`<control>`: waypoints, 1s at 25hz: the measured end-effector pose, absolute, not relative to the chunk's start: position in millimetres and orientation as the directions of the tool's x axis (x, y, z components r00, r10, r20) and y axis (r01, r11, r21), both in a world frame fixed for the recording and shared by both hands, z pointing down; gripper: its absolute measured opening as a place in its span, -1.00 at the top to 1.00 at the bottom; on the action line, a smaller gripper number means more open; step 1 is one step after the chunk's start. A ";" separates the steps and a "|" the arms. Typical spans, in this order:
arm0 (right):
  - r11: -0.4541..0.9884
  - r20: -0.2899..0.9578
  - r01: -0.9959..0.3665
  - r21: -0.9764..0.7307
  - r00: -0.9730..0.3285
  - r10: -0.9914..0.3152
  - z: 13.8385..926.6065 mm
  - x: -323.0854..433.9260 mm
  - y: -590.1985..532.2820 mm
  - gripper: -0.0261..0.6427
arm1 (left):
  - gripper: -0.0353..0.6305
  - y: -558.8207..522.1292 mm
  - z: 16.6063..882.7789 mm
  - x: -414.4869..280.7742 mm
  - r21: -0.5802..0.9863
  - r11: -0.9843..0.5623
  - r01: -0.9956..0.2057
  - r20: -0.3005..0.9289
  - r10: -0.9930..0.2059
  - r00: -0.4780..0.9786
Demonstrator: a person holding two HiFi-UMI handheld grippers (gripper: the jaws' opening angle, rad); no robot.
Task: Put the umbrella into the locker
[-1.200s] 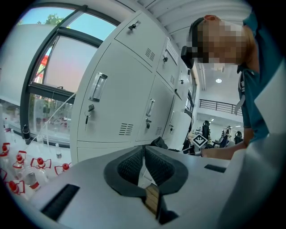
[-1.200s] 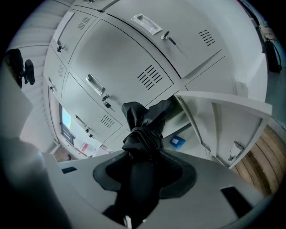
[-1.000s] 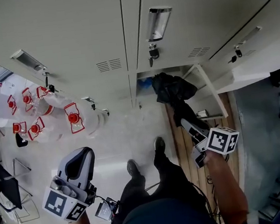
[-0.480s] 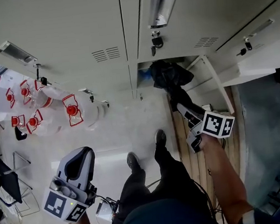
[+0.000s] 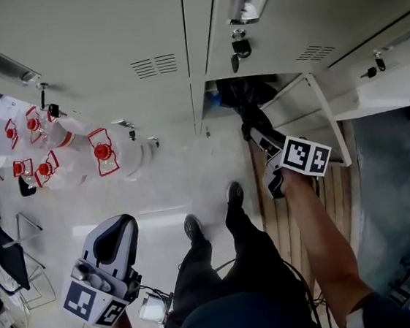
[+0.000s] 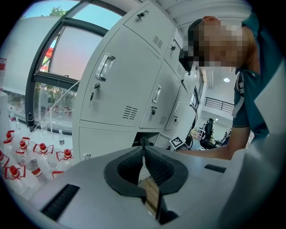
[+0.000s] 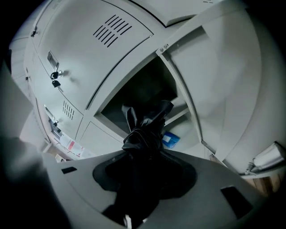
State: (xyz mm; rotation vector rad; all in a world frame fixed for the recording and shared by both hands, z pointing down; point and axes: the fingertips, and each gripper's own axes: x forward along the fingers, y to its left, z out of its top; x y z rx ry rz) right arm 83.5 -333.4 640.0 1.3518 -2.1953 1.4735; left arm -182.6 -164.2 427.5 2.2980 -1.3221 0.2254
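Insertion step. Right gripper (image 7: 144,161) fingers clamping umbrella (image 7: 145,129), tip ahead at open locker (image 7: 147,85) mouth; left gripper (image 6: 144,150) fingers together, empty. Next, likely: push deeper, release.

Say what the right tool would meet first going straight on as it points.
Probably the dark inside of the open grey metal locker: the black folded umbrella gripped in the right tool points into it.

The lockers (image 5: 102,31) are smooth matt grey painted metal, the umbrella (image 7: 145,134) crumpled black cloth with a faint sheen, the floor (image 5: 184,176) pale and glossy beside bare wooden slats (image 5: 336,203), and the left gripper (image 6: 143,143) smooth grey plastic with ribbed black fingers (image 6: 159,167).
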 end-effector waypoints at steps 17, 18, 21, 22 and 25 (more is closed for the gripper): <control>0.185 0.537 -0.775 -0.604 -0.567 -0.624 677.0 57.6 -397.5 0.37 | 0.79 -158.6 459.6 -179.5 0.348 -0.391 -0.852 0.398 -0.761 0.512; 0.190 0.542 -0.780 -0.596 -0.565 -0.622 680.1 55.3 -401.9 0.37 | 0.79 -158.7 460.5 -179.3 0.349 -0.390 -0.852 0.399 -0.761 0.512; 0.202 0.552 -0.794 -0.573 -0.556 -0.621 688.1 48.8 -415.9 0.37 | 0.79 -158.7 463.2 -179.0 0.351 -0.387 -0.852 0.400 -0.761 0.511; 0.205 0.556 -0.799 -0.566 -0.553 -0.620 690.4 46.9 -420.8 0.37 | 0.79 -158.5 464.3 -178.9 0.353 -0.386 -0.852 0.401 -0.761 0.510; 0.215 0.571 -0.811 -0.544 -0.545 -0.613 697.0 40.1 -436.0 0.37 | 0.79 -157.8 468.4 -179.8 0.356 -0.380 -0.854 0.405 -0.760 0.507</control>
